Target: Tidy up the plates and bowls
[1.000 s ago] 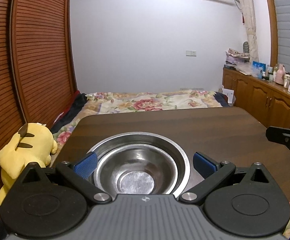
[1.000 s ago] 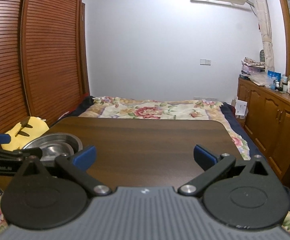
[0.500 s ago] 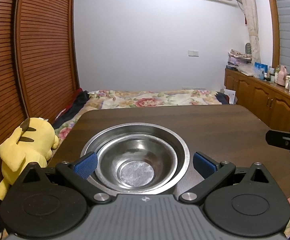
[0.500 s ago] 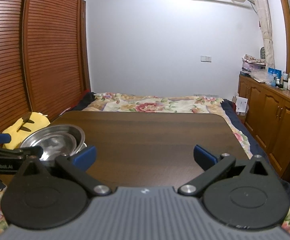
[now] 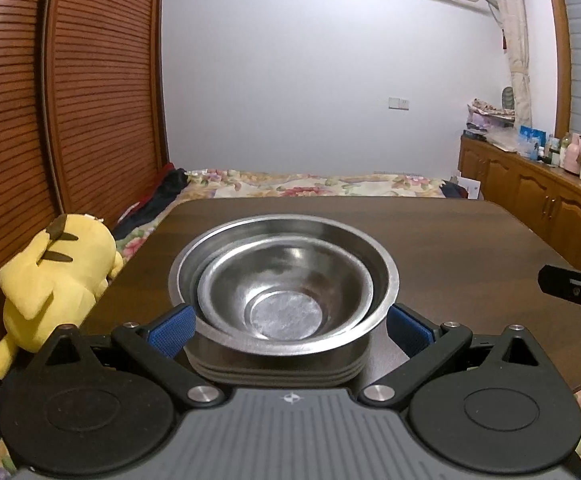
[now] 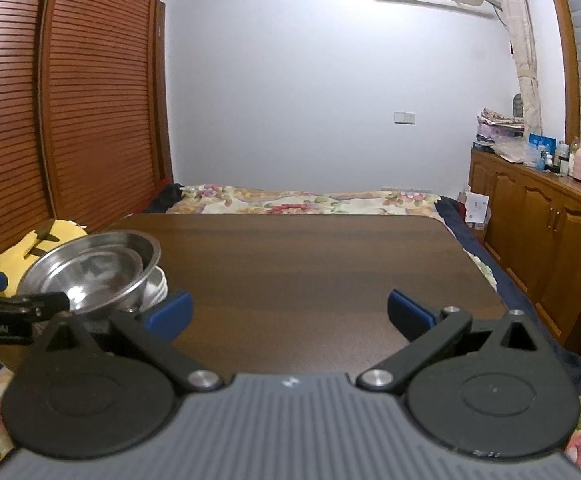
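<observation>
A stack of nested steel bowls (image 5: 286, 280) stands near the left front of the dark wooden table (image 5: 450, 240). A smaller bowl lies inside a wider one, with more rims showing under them. My left gripper (image 5: 288, 330) is open, its blue pads on either side of the stack's near wall. I cannot tell if the pads touch it. In the right wrist view the bowls (image 6: 90, 272) look tilted beside the left gripper's black finger (image 6: 18, 304). My right gripper (image 6: 288, 312) is open over bare table (image 6: 310, 260), with nothing between its fingers.
A yellow plush toy (image 5: 54, 276) lies off the table's left edge. A bed with a floral cover (image 5: 310, 182) runs behind the table. Slatted wooden doors (image 5: 90, 100) line the left, and a wooden cabinet (image 5: 550, 208) with bottles lines the right.
My left gripper has dropped lower and moved in, so the bowl stack now sits between its pads and looks larger. The right gripper has shifted only slightly.
</observation>
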`<action>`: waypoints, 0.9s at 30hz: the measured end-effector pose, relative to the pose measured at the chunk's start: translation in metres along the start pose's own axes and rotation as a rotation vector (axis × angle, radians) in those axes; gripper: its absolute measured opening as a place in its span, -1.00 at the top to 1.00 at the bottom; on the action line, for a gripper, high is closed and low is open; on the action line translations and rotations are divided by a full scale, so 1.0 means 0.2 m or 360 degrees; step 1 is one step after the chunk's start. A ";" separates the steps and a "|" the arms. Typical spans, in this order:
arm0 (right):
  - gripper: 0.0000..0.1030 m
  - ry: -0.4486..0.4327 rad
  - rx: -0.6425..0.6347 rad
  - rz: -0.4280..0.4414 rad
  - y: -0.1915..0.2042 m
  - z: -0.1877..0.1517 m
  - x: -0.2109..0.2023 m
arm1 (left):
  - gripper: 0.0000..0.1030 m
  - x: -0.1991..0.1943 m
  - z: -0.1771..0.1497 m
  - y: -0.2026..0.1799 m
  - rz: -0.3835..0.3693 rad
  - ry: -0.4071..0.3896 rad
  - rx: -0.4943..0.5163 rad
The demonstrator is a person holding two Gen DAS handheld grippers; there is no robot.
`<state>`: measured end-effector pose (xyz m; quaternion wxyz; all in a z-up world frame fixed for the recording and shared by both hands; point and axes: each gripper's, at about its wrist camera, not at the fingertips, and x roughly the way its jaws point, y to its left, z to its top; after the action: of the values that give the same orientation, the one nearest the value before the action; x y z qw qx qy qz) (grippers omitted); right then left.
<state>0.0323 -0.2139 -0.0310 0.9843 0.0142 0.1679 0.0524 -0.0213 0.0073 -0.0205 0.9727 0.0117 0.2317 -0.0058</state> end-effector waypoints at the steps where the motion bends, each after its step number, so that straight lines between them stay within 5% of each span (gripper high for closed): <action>1: -1.00 0.0004 0.0006 -0.0002 0.00 -0.01 0.00 | -1.00 0.00 -0.01 0.00 0.0002 0.0006 -0.0003; 27: -1.00 0.0024 0.0019 0.0004 -0.01 -0.04 0.01 | -1.00 0.00 -0.02 0.00 0.0009 0.0011 -0.0010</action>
<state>0.0315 -0.2161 -0.0386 0.9828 0.0200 0.1756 0.0527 -0.0232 0.0071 -0.0248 0.9720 0.0092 0.2350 -0.0022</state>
